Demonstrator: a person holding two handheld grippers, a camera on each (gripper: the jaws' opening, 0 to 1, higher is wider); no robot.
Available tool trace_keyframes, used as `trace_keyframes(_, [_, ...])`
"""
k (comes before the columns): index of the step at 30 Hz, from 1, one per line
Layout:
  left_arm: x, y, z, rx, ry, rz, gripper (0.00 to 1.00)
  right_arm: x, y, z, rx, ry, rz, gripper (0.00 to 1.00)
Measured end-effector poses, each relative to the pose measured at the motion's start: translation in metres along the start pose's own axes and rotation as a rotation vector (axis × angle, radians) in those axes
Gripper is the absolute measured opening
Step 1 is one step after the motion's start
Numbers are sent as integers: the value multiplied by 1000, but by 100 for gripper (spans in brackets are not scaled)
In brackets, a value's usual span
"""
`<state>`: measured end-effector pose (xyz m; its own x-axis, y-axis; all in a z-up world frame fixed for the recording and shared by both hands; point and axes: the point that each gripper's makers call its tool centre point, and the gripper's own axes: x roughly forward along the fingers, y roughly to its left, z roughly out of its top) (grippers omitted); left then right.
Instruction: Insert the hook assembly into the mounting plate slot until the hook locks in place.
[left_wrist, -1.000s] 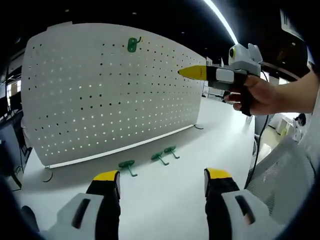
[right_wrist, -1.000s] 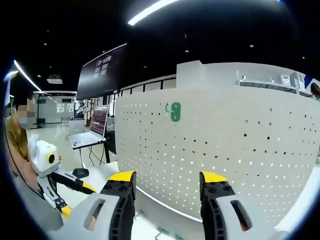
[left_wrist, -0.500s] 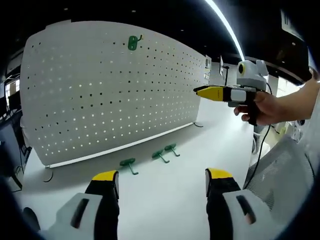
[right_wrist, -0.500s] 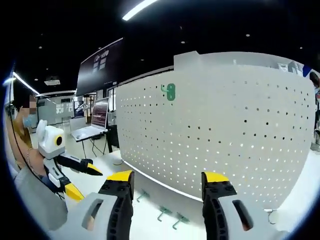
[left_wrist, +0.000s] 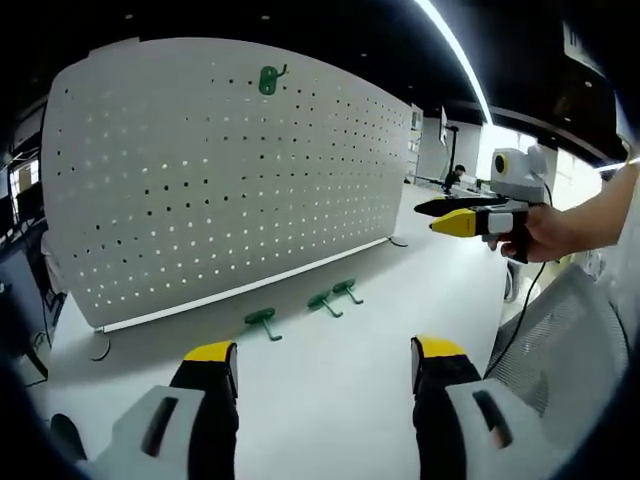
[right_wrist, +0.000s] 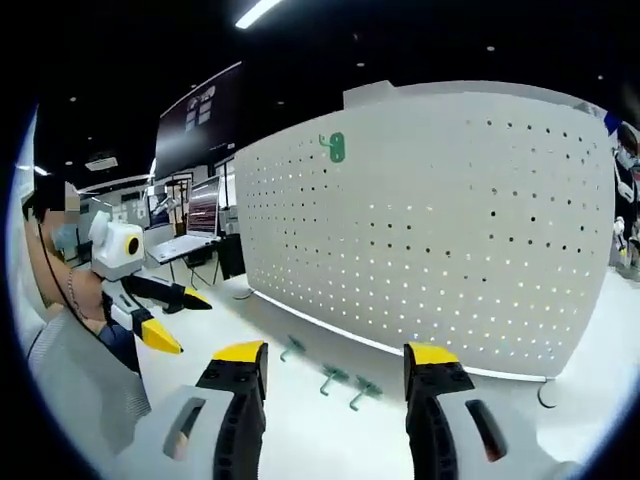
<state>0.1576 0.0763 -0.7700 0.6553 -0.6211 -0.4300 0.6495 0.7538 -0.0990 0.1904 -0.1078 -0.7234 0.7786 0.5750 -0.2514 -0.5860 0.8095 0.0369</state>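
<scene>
A white pegboard (left_wrist: 220, 180) stands on the white table (left_wrist: 330, 380), one green hook (left_wrist: 268, 78) mounted near its top edge in the upper centre of the left gripper view. Three loose green hooks (left_wrist: 262, 320) lie on the table at its foot, mid-frame. The left gripper (left_wrist: 325, 360) and right gripper (right_wrist: 335, 360) both gape wide, holding nothing.

A: Item, background left of the right gripper view?
B: One open laptop (right_wrist: 190, 243) on a separate stand; one dark wall screen (right_wrist: 200, 125) above it.
A: Overhead?
B: One ceiling light strip (left_wrist: 452, 50). Carrying surface: white desk (left_wrist: 330, 390).
</scene>
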Motion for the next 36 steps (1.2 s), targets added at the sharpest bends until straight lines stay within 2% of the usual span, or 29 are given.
trace_keyframes(12, [-2, 1, -4, -2, 9, 2, 72, -16, 0, -24, 9, 57, 1, 54])
trace_keyframes(36, [-5, 5, -12, -17, 23, -4, 71, -36, -3, -57, 39, 158, 4, 56])
